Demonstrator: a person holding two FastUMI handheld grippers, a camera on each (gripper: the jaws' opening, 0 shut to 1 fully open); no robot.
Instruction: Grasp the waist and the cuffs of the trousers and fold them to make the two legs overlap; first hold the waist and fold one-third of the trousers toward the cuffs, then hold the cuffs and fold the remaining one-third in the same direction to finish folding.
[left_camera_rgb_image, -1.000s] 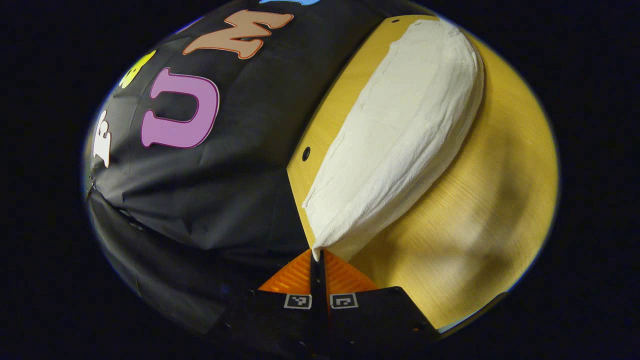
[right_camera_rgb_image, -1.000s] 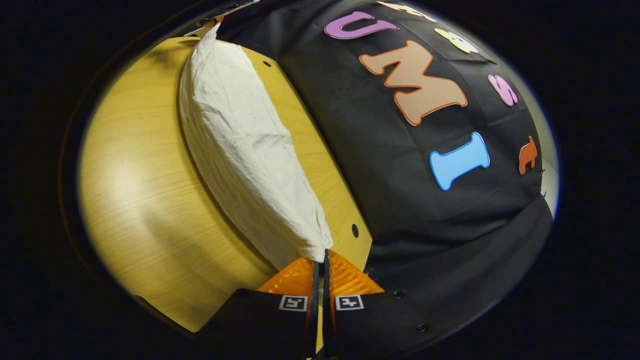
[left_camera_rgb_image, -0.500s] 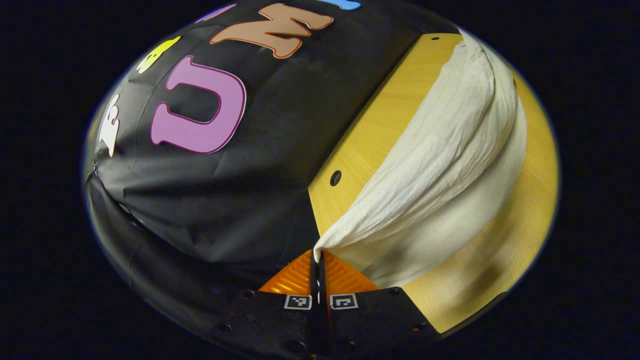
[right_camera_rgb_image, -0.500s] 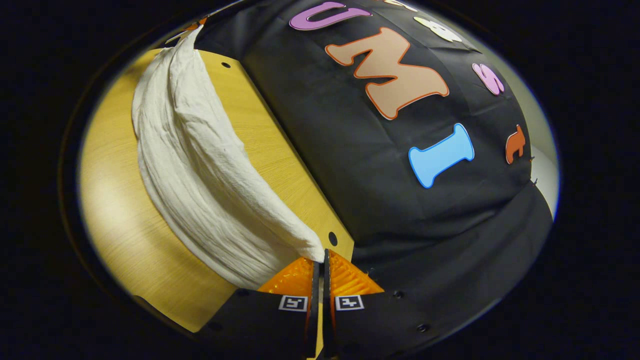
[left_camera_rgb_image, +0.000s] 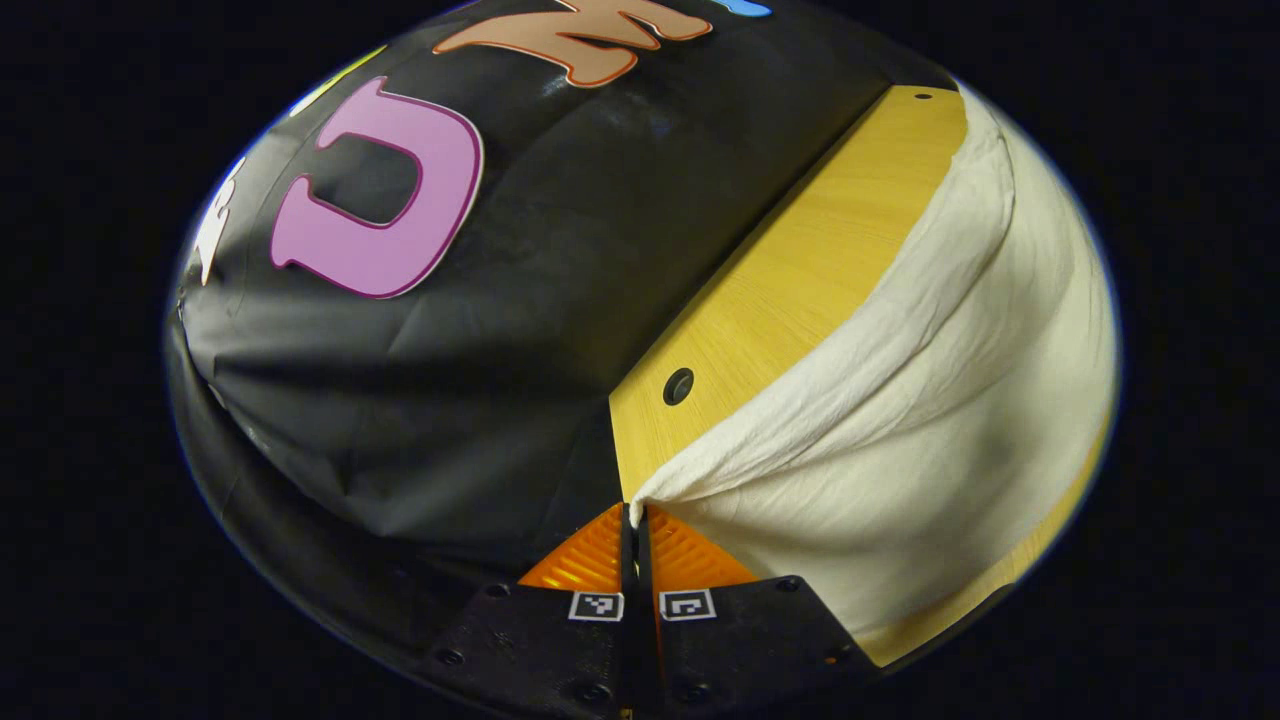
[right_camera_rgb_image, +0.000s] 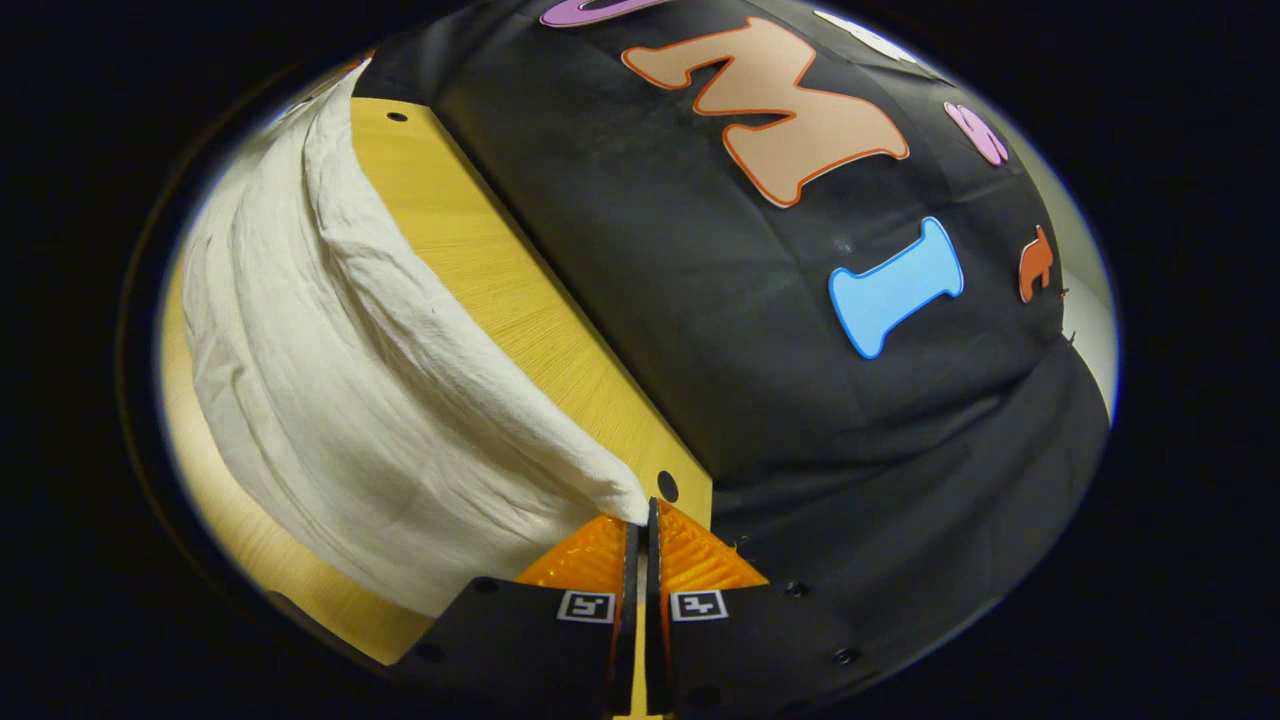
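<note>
The cream-white trousers (left_camera_rgb_image: 930, 420) hang in a long sagging span above the wooden table (left_camera_rgb_image: 790, 290). My left gripper (left_camera_rgb_image: 634, 512) is shut on one end corner of the cloth, at the table's back edge. In the right gripper view the same trousers (right_camera_rgb_image: 350, 390) stretch away to the upper left, and my right gripper (right_camera_rgb_image: 644, 510) is shut on the opposite end corner. The upper edge of the cloth is pulled taut between the two grippers while the lower layer drapes down toward the table. Whether each held end is waist or cuffs cannot be made out.
The black cloth wall (left_camera_rgb_image: 480, 340) stands right behind the table's back edge. A small round hole (left_camera_rgb_image: 678, 386) marks the table near the left gripper, and another hole (right_camera_rgb_image: 667, 487) sits close to the right gripper. Bare wood (right_camera_rgb_image: 470, 250) shows between cloth and wall.
Both grippers have lifted their ends of the trousers off the table. The cloth went from lying flat to hanging and spreading wider, covering more of the tabletop in both views.
</note>
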